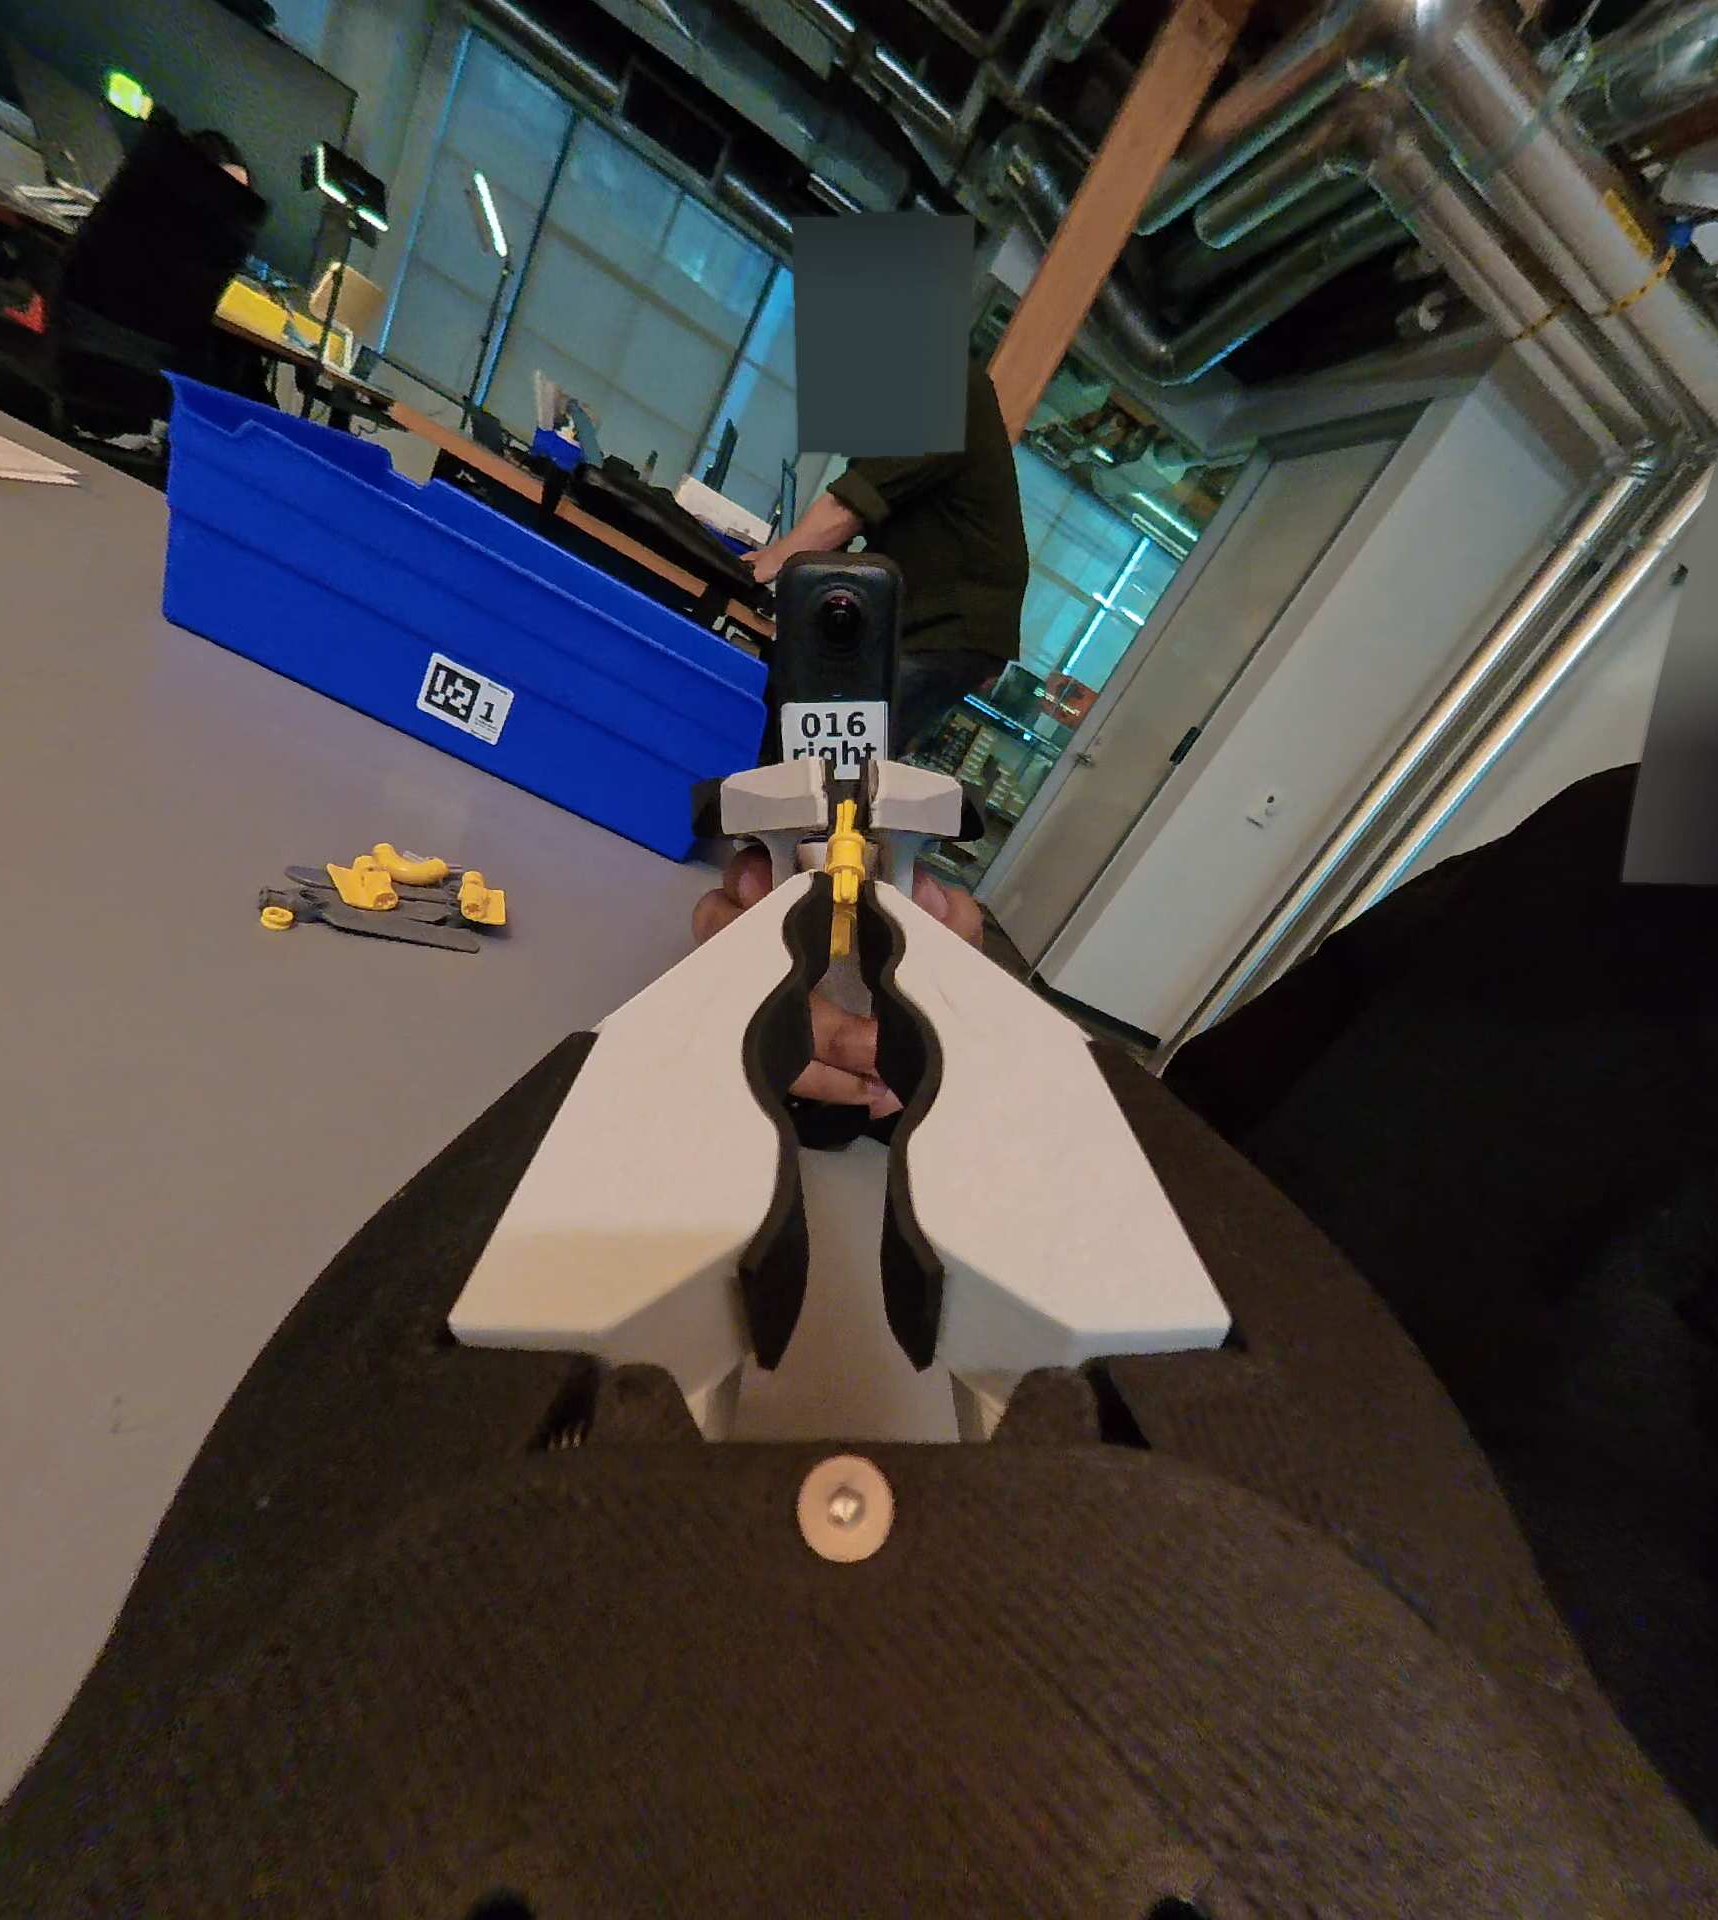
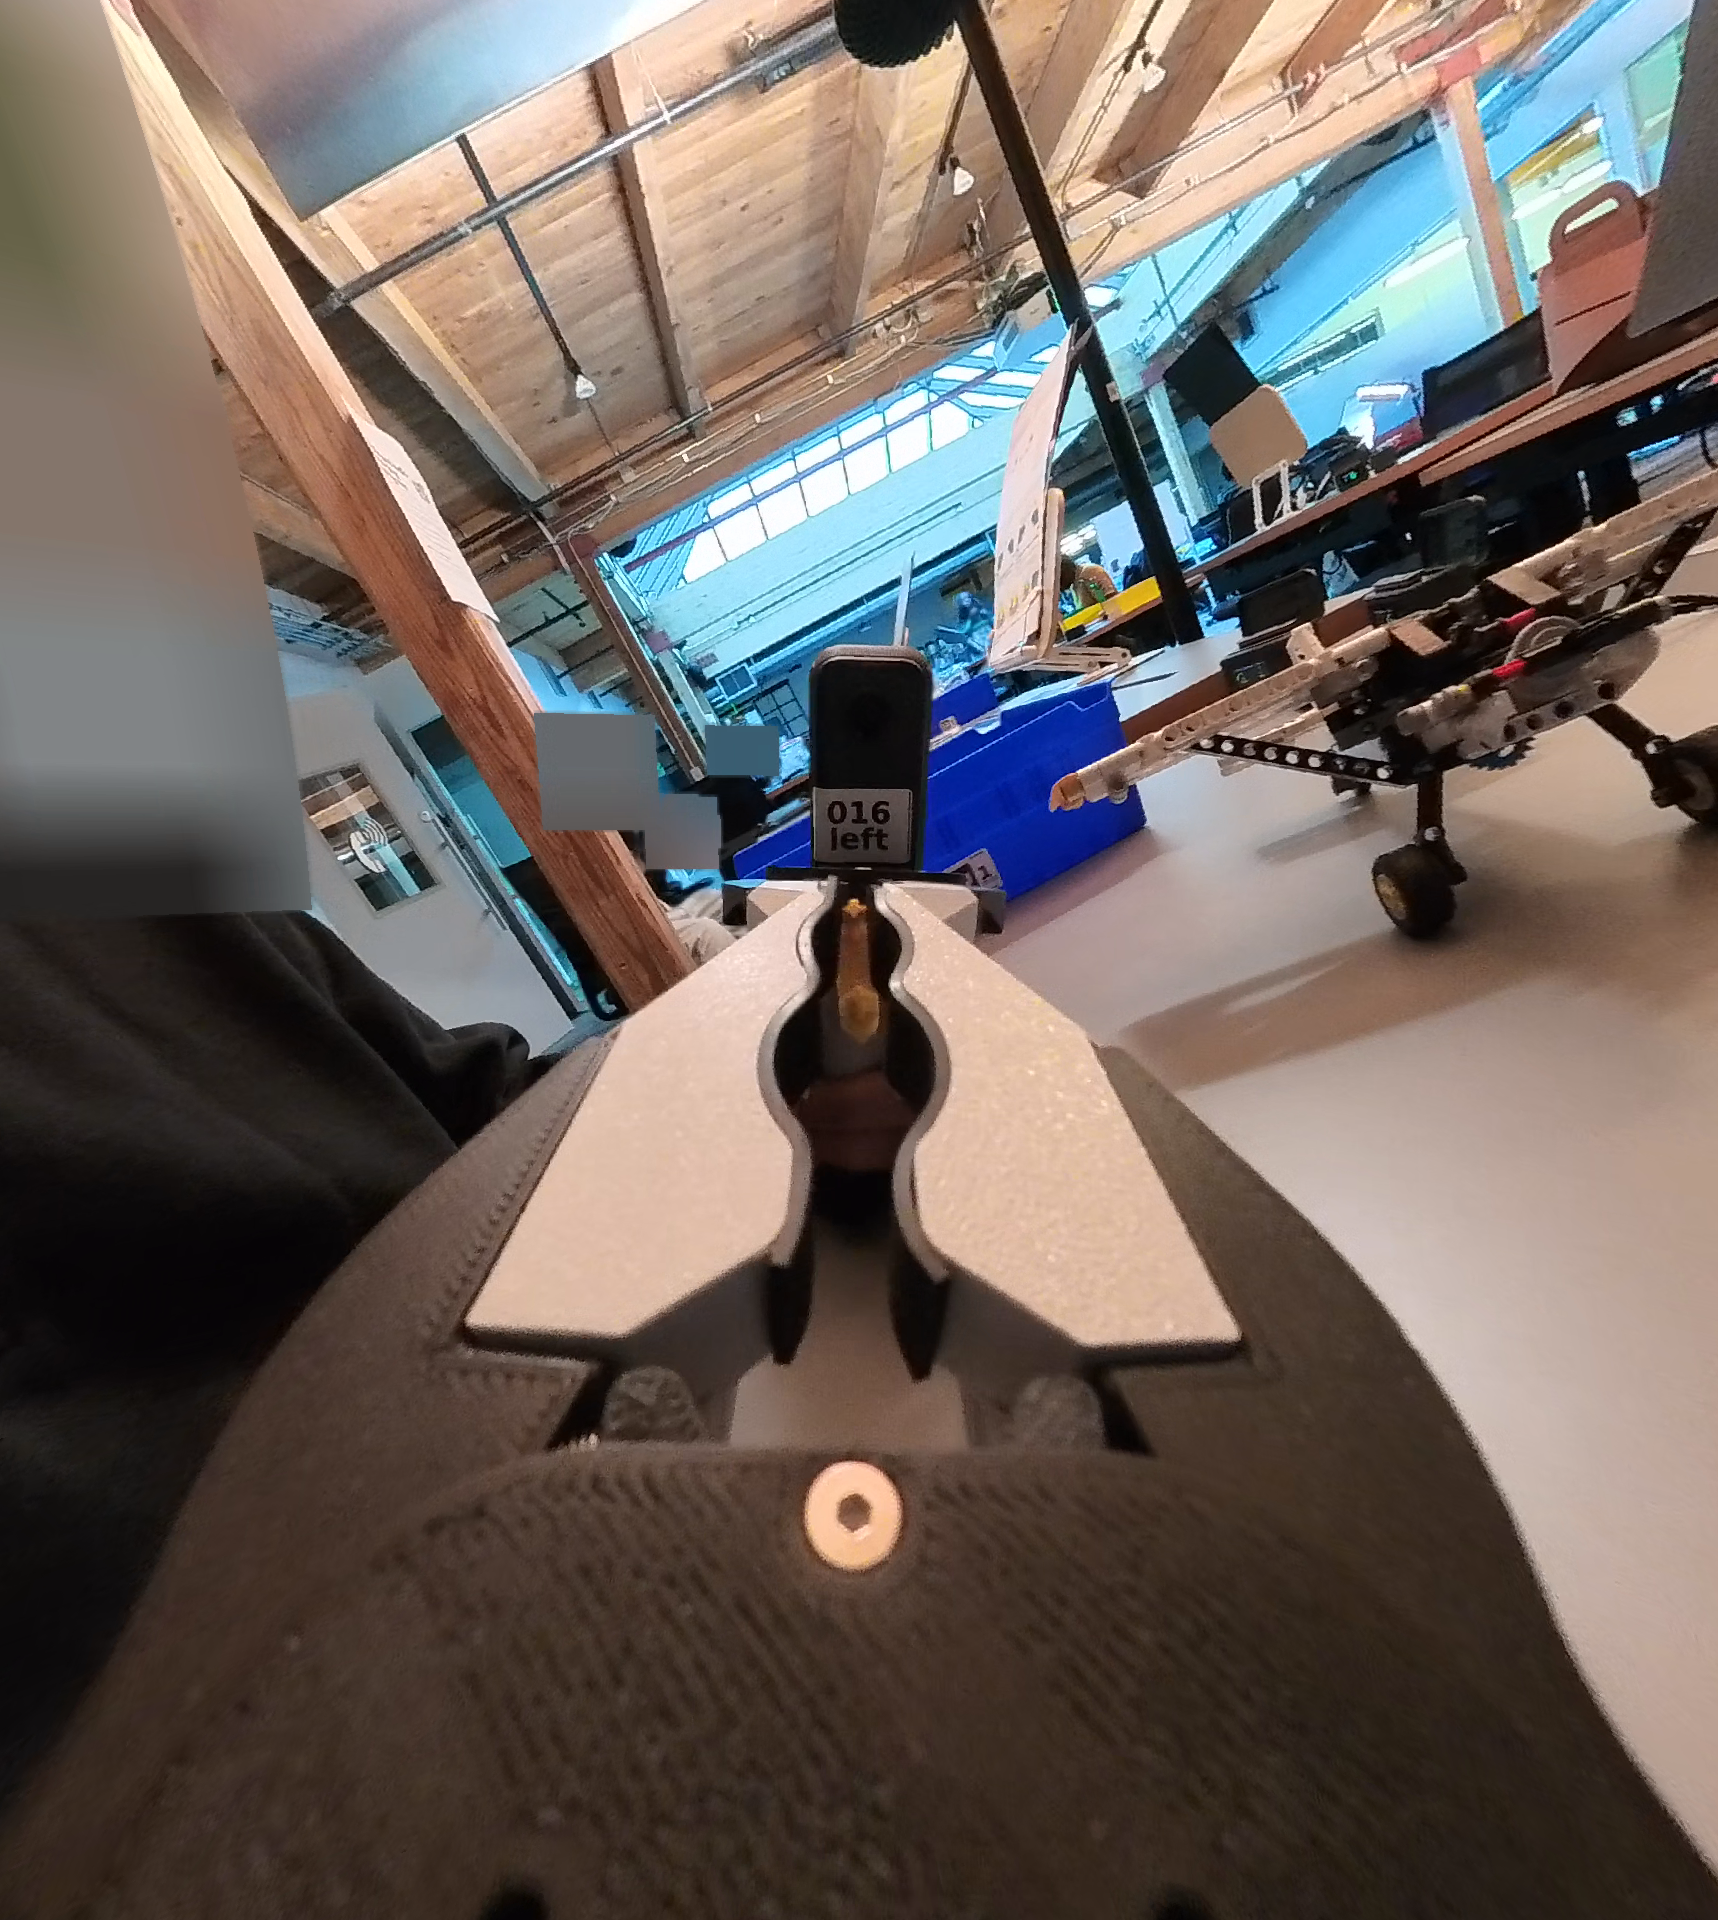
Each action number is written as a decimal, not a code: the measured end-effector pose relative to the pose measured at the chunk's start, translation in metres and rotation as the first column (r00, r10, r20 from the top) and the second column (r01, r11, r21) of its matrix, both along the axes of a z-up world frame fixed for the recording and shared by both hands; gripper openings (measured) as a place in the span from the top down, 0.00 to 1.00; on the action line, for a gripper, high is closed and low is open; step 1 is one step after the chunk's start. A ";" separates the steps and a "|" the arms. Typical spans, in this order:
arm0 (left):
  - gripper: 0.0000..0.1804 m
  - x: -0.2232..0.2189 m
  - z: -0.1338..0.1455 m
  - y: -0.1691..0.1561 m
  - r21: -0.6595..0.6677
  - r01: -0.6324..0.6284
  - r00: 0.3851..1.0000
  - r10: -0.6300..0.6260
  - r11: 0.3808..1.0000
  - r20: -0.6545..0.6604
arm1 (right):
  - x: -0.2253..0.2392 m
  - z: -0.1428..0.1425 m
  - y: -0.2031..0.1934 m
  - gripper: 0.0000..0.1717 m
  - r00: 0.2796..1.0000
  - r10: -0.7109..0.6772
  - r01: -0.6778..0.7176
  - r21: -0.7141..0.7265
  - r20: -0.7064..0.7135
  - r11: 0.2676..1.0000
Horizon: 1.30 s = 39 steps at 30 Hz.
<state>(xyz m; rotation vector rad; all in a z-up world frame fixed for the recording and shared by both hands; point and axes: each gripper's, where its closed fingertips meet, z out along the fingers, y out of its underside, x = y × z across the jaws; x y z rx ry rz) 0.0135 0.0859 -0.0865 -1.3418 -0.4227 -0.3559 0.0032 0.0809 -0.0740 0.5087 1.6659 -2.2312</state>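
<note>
My two grippers face each other tip to tip above the grey table (image 1: 107,1039). A thin yellow pin with a collar (image 1: 842,862) runs between them. In the left wrist view my left gripper (image 1: 839,902) is shut on the pin's near end, with its black pads (image 1: 795,935) pressed on it. My right gripper (image 1: 847,805) grips the far end, with a hand behind it. In the right wrist view the pin (image 2: 855,971) sits between the pads of my right gripper (image 2: 853,920), and the left gripper (image 2: 857,885) meets it just beyond.
A blue bin (image 1: 460,603) stands on the table, also seen in the right wrist view (image 2: 1031,790). A small pile of yellow and dark grey parts (image 1: 387,894) lies in front of it. A brick-built aircraft model on wheels (image 2: 1457,707) stands to the right. A person (image 1: 938,540) stands beyond the table. My two grippers' fingertips are within a few centimetres of each other.
</note>
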 end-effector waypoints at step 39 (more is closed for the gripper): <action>0.97 0.008 0.010 0.000 0.124 0.112 0.988 -0.124 0.986 0.097 | 0.011 0.004 -0.008 0.99 0.999 0.023 -0.023 -0.006 -0.036 1.000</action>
